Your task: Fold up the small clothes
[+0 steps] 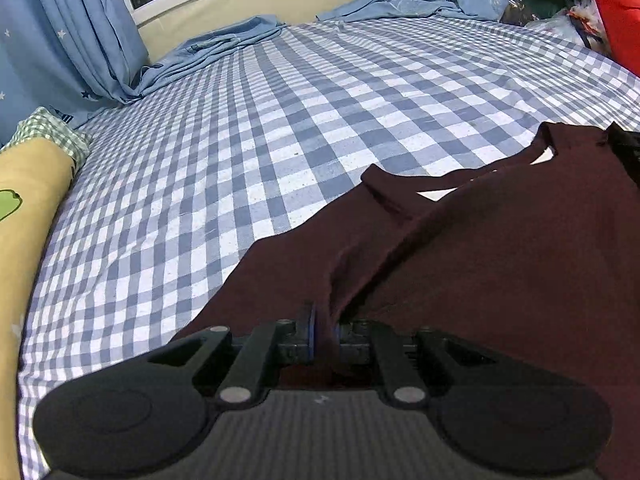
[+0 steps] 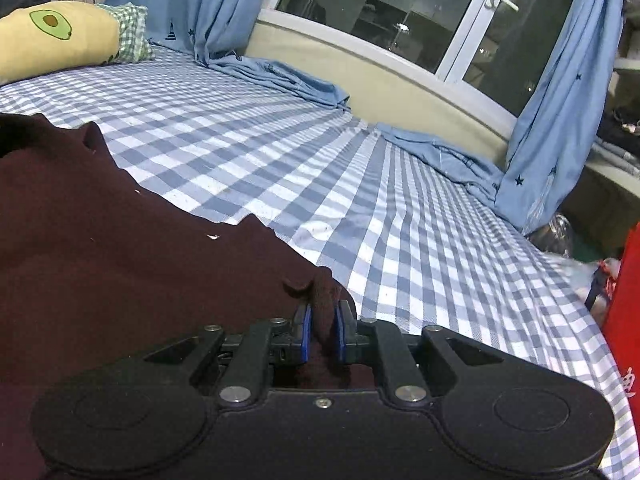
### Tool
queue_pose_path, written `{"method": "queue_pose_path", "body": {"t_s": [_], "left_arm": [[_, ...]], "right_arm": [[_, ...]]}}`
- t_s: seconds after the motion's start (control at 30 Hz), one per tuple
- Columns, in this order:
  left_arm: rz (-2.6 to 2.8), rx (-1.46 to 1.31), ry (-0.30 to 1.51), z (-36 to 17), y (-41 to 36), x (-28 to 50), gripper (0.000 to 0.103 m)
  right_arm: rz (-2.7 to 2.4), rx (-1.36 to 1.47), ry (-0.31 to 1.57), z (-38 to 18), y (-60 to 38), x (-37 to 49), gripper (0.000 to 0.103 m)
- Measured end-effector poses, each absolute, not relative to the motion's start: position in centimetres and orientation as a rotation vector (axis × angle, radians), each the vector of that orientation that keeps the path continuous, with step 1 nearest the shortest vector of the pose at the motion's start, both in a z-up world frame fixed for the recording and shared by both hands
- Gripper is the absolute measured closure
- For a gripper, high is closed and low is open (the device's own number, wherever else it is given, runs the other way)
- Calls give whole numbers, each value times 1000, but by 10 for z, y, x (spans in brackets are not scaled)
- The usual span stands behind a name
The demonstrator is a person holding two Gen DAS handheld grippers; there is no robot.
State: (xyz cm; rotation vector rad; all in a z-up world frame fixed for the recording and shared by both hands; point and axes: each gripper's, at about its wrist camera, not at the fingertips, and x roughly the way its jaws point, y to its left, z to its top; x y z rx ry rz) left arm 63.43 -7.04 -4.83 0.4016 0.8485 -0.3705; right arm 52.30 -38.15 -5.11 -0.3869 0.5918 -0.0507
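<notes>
The left tongs (image 1: 325, 330) are clenched on a bunched fold of a maroon garment (image 1: 500, 264), the cloth pinched between blue-edged pads (image 1: 311, 330) and rising in a ridge that runs ahead and to the right of them. The garment spreads over a bed covered in a blue-and-white checked sheet (image 1: 240, 152), mostly to the right of the left tongs, with narrow straps or a neckline opening at its far edge. The right tongs (image 2: 322, 330) likewise grip a small tuft of the same maroon garment (image 2: 120, 248), which lies to their left and extends out of view; bare checked sheet (image 2: 380, 200) stretches ahead and to their right. Beyond both tongs, light blue star-printed curtains (image 2: 560, 100) hang by a dark window (image 2: 380, 12), their hems pooled on the mattress. A yellow pillow with an avocado print (image 2: 60, 36) sits far left of the right tongs, a green-checked cloth (image 2: 134, 32) touching it. A red item (image 2: 624, 312) is at the far right edge.
</notes>
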Motion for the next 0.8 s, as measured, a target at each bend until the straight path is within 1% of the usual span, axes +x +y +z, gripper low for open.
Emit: {"method": "queue_pose_path", "body": {"t_s": [0.1, 0.17, 0.2, 0.23, 0.27, 0.3, 0.33, 0.37, 0.4, 0.43, 0.47, 0.57, 0.7, 0.8], "left_arm": [[-361, 370, 851, -46, -73, 636, 93], [-353, 321, 857, -43, -69, 634, 85], [-355, 283, 867, -41, -63, 633, 79], [-347, 254, 871, -37, -57, 632, 59], [-335, 223, 868, -33, -50, 631, 33], [-320, 191, 860, -30, -42, 629, 25], [-296, 156, 848, -26, -34, 626, 16], [-276, 123, 844, -22, -27, 624, 13], [-267, 89, 844, -19, -20, 621, 11], [-261, 47, 842, -15, -13, 618, 6], [-251, 10, 836, -12, -8, 614, 3], [-205, -70, 811, -4, 5, 598, 1], [-178, -97, 769, 4, 12, 567, 1], [-142, -93, 670, 16, 14, 529, 1]], "right_arm": [[-57, -385, 602, -52, -385, 530, 89], [-51, -362, 600, -49, -388, 530, 86], [-48, -338, 606, -45, -391, 527, 80], [-43, -296, 612, -40, -397, 524, 65], [-42, -244, 616, -35, -404, 519, 56], [-40, -208, 618, -30, -411, 515, 41], [-33, -172, 611, -25, -417, 508, 29], [-42, -140, 600, -20, -423, 500, 24], [-55, -114, 590, -15, -427, 493, 15], [-65, -82, 576, -9, -432, 484, 8], [-70, -37, 563, -4, -437, 474, 5], [-74, 97, 540, 9, -450, 450, 1], [-70, 236, 469, 26, -459, 412, 1], [-26, 321, 376, 37, -461, 376, 1]]}}
